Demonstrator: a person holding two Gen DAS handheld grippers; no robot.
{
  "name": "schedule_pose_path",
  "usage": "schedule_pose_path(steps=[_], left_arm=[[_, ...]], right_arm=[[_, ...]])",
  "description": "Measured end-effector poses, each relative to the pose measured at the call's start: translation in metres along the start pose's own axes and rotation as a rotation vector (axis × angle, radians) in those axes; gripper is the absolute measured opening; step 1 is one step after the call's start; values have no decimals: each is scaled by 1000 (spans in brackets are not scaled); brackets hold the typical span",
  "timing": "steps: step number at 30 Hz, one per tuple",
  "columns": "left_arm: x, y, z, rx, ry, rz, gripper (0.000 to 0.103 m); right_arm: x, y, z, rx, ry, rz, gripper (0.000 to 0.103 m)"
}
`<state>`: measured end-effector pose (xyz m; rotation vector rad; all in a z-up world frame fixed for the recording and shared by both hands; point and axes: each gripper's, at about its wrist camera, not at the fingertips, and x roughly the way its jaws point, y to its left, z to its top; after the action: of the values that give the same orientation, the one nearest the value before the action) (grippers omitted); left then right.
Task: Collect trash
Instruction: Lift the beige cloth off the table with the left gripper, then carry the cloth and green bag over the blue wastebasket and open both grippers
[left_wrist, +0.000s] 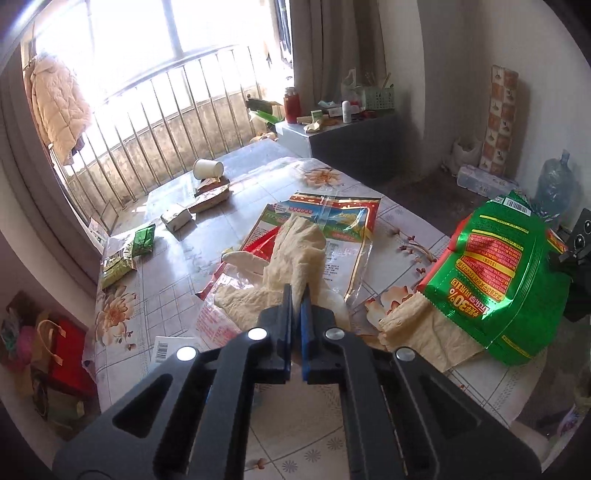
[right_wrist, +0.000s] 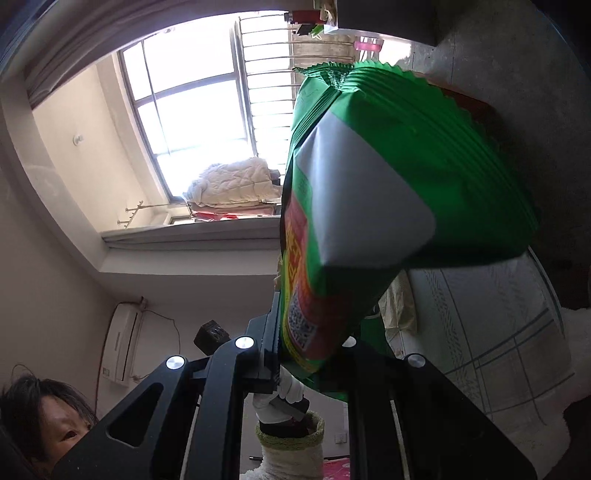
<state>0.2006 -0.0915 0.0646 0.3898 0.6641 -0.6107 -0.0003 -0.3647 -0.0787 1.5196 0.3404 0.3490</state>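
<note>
Pinching together at the lower middle of the left wrist view, the left gripper (left_wrist: 296, 295) is closing its blue pads on the cuff end of a cream rubber glove (left_wrist: 295, 247), which is lying limp over a flattened red-and-blue plastic bag (left_wrist: 332, 218) on the flowered tablecloth (left_wrist: 207, 236). Off to the right of that frame, the right gripper (right_wrist: 314, 354) is clamping the lower end of a large green snack bag (left_wrist: 491, 273), which is filling most of the right wrist view and hanging over a second cream glove (left_wrist: 424, 328). Both pieces are looking light and floppy; the glove is soft and likely to stretch and drag the slick wrapper beneath it, so a grip near the cuff seems sound, while the crinkly foil bag is best held by its sealed edge. Further up the frame, small wrappers (left_wrist: 142, 240) and a tipped paper cup (left_wrist: 208, 168) are sitting toward the table's far edge by the window railing (left_wrist: 155, 110); open tabletop is lying between them and the grippers.
</note>
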Motion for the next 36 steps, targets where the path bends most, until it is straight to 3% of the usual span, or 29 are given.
schedule_pose_path(steps=[6,12,15,17,20,23,26,28,29,30,32,34,36], left_arm=[[-27,-15,-1,-86,-15,-225,2],[15,-54,-15,-137,57,-367,2],[46,-78,-23,-109,109,-376,9],[69,-93,-31,-83,139,-384,39],[88,-107,-39,-46,219,-328,57],[101,-113,-49,-14,267,-287,63],[100,-123,-54,52,246,-242,66],[99,-126,-55,69,239,-231,64],[98,-126,-54,66,240,-235,58],[97,-125,-53,67,237,-230,51],[97,-123,-50,68,239,-220,24],[99,-122,-47,59,250,-204,9],[101,-119,-42,41,264,-206,4]], right_arm=[[-16,-1,0,-5,-40,55,13],[-45,3,3,-32,-108,66,13],[-55,2,4,-32,-130,63,13],[-59,-2,6,-29,-139,59,13],[-63,-6,8,-14,-150,60,13],[-65,-14,12,2,-156,63,13],[-67,-19,15,11,-162,58,13],[-74,-24,16,20,-165,62,13],[-86,-19,3,24,-164,65,13],[-88,-21,2,28,-166,65,13],[-91,-20,-2,30,-166,68,13],[-96,-20,-5,31,-169,68,13],[-96,-19,-7,30,-173,74,13]])
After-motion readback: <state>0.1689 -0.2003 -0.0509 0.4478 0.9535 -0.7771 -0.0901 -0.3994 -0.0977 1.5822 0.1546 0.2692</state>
